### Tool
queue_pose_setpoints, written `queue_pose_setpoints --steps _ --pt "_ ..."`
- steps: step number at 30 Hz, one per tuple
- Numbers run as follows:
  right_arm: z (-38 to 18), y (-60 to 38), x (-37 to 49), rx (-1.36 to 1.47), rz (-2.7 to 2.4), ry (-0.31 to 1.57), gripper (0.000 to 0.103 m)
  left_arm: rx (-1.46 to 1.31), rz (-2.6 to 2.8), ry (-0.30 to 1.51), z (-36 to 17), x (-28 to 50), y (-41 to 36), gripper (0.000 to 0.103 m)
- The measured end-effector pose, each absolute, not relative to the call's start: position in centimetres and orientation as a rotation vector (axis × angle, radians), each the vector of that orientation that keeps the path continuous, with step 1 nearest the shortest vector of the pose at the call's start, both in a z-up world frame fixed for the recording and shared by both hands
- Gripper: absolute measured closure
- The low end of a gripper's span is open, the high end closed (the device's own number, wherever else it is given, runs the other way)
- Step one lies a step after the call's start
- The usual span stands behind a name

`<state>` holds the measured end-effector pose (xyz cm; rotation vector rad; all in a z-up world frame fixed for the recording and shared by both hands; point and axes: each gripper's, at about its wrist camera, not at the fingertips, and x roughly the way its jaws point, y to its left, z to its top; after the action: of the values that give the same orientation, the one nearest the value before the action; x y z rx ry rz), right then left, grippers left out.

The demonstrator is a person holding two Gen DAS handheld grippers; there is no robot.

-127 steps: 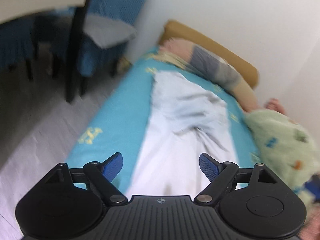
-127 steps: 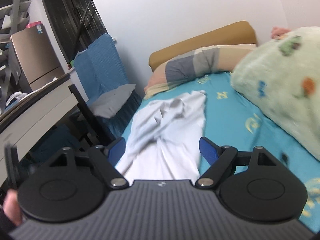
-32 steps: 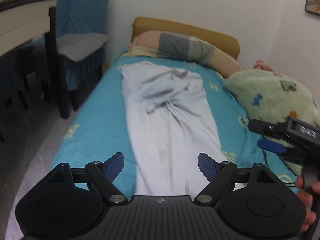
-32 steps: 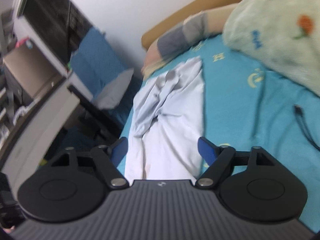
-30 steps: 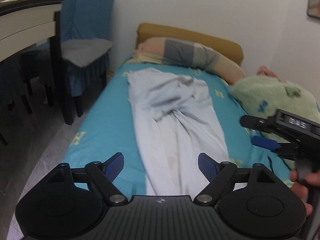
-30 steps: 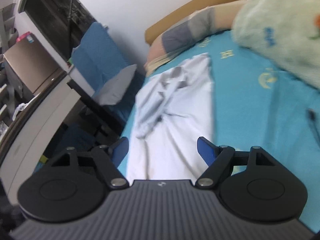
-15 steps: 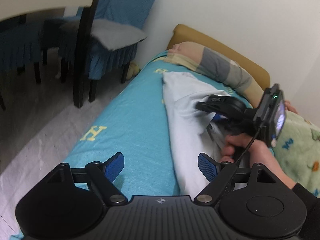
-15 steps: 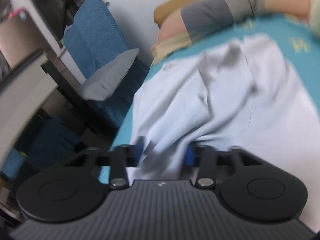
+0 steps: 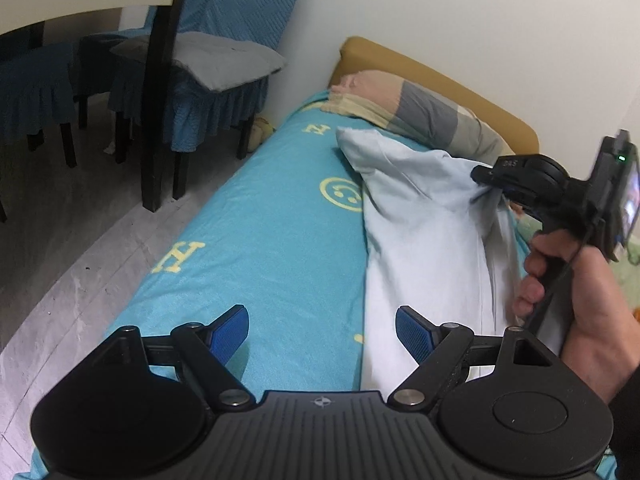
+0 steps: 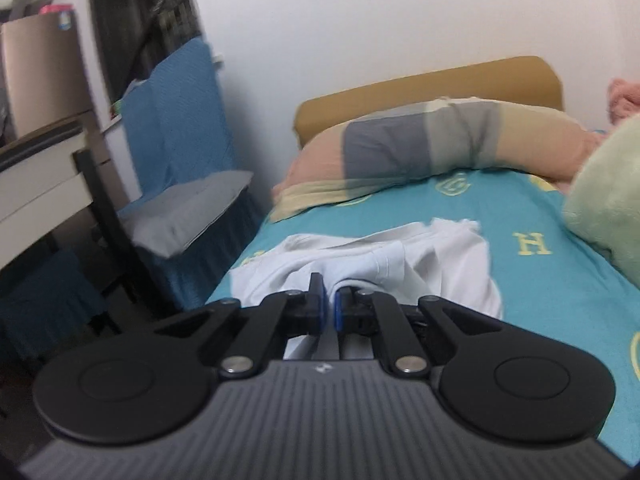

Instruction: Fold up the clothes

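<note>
While pinched between right fingers (image 10: 318, 300): pale garment (image 10: 400, 268); left fingers (image 9: 230, 330) apart.

Right gripper (image 10: 328, 307) jaws pinch pale garment (image 10: 420, 264) fold; teal bedsheet (image 10: 560, 292) beneath.

Home bedroom: bed with teal printed sheet (image 9: 260, 248), striped pillow (image 10: 424, 152) against tan headboard (image 10: 420, 80), fleece blanket (image 10: 608, 200), blue-covered chair (image 9: 224, 76), desk (image 10: 36, 188) beside.
</note>
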<state>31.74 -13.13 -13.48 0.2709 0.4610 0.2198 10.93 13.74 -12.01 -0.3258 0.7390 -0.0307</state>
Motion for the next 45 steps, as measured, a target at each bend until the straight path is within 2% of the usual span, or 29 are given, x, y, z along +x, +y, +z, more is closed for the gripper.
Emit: queue_pose_setpoints --steps 4,6,7,8,10,15,20,26,27,28,29,30,31,32,39,41,42,43,45 --pt "-15.5 -14.5 33.1 0.294 0.214 0.598 0.092 -0.322 -0.061 0.782 -12.8 11.3 13.5 0.021" --pt "-15.2 -15.4 31.9 0.314 0.237 0.649 0.085 -0.329 -0.077 0.812 -13.1 11.4 13.5 0.021" --pt "-14.9 -15.9 30.9 0.324 0.257 0.669 0.068 -0.337 -0.086 0.830 -13.3 11.5 13.5 0.021" --pt "-14.4 -16.4 29.5 0.328 0.276 0.679 0.045 -0.349 -0.094 0.848 -13.5 11.5 13.6 0.021" --pt "-13.1 -17.3 26.0 0.326 0.308 0.690 0.028 -0.373 -0.114 0.886 -13.7 11.4 13.6 0.021" --pt "-10.8 -21.5 15.5 0.408 0.324 0.760 0.030 -0.418 -0.170 1.028 -14.7 10.0 12.4 0.023" --pt "-13.7 -25.2 6.7 0.571 0.269 0.966 0.029 -0.389 -0.197 1.112 -14.4 7.2 10.5 0.024" --pt "-16.6 -26.0 3.5 0.587 0.130 1.099 0.029 -0.425 -0.238 1.233 -14.7 4.6 9.4 0.029" --pt "-16.8 -25.9 3.4 0.589 0.131 1.109 0.029 -0.409 -0.233 1.244 -14.6 4.3 9.1 0.035" --pt "-17.0 -25.8 3.4 0.595 0.143 1.122 0.030 -0.405 -0.225 1.264 -14.6 4.1 9.0 0.048" --pt "-17.3 -25.7 3.4 0.602 0.155 1.134 0.030 -0.406 -0.217 1.284 -14.6 3.9 9.0 0.055" --pt "-17.5 -25.5 3.3 0.613 0.187 1.151 0.030 -0.419 -0.211 1.304 -14.5 3.7 9.1 0.069" --pt "-17.6 -25.1 3.2 0.619 0.236 1.176 0.033 -0.438 -0.207 1.319 -14.4 3.4 9.4 0.091" --pt "-17.7 -24.5 3.0 0.622 0.288 1.203 0.034 -0.454 -0.203 1.325 -14.2 3.0 9.7 0.098" --pt "-16.9 -23.2 1.3 0.539 0.257 1.211 0.035 -0.508 -0.142 1.325 -12.8 1.1 11.9 0.095" --pt "-16.9 -23.9 1.3 0.540 0.150 1.196 0.034 -0.456 -0.105 1.362 -13.5 1.0 11.4 0.081" --pt "-17.1 -24.1 1.4 0.550 0.136 1.201 0.034 -0.425 -0.090 1.380 -13.9 1.0 11.0 0.063" --pt "-17.2 -23.7 1.5 0.521 0.148 1.211 0.033 -0.395 -0.090 1.398 -14.1 1.0 10.5 0.049" --pt "-17.1 -22.2 1.3 0.438 0.199 1.238 0.032 -0.344 -0.121 1.418 -14.2 0.8 9.5 0.042"
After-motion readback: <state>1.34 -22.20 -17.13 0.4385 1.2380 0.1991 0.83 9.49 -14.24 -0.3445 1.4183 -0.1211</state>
